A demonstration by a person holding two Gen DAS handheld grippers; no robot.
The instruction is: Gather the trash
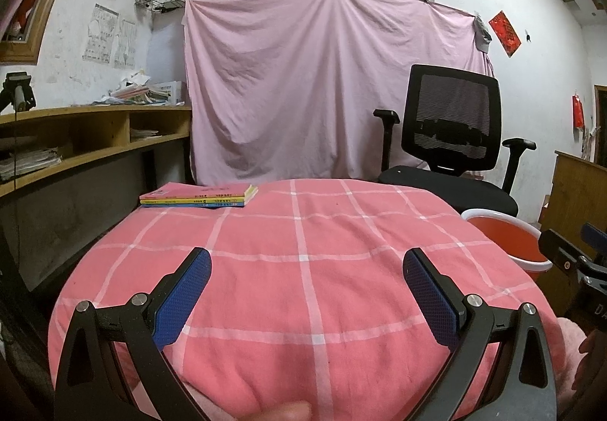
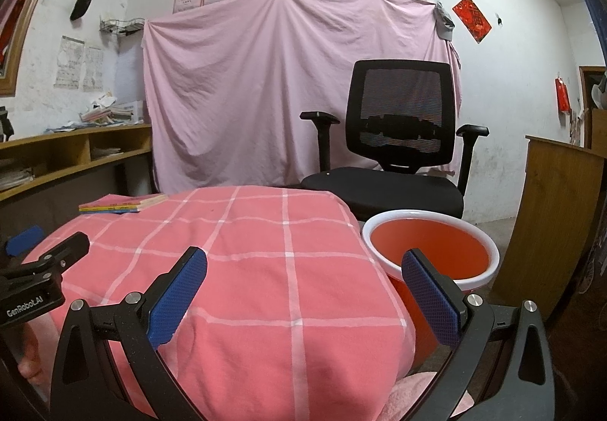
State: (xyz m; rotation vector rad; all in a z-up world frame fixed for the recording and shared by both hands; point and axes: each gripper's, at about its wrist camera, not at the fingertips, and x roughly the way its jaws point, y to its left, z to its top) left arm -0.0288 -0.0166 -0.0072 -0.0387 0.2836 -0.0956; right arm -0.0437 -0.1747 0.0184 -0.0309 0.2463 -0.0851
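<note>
An orange bucket (image 2: 430, 250) with a white rim stands on the floor just right of the table; it also shows in the left wrist view (image 1: 504, 238). My left gripper (image 1: 307, 284) is open and empty above the pink checked tablecloth (image 1: 303, 269). My right gripper (image 2: 303, 284) is open and empty over the table's right edge, its right finger in front of the bucket. The left gripper's body also shows at the left of the right wrist view (image 2: 41, 265). No loose trash shows on the cloth.
A stack of thin books (image 1: 199, 196) lies at the table's far left corner. A black office chair (image 2: 394, 155) stands behind the bucket. A wooden shelf desk (image 1: 91, 140) runs along the left, a wooden cabinet (image 2: 557, 223) on the right. A pink sheet (image 1: 326, 79) hangs behind.
</note>
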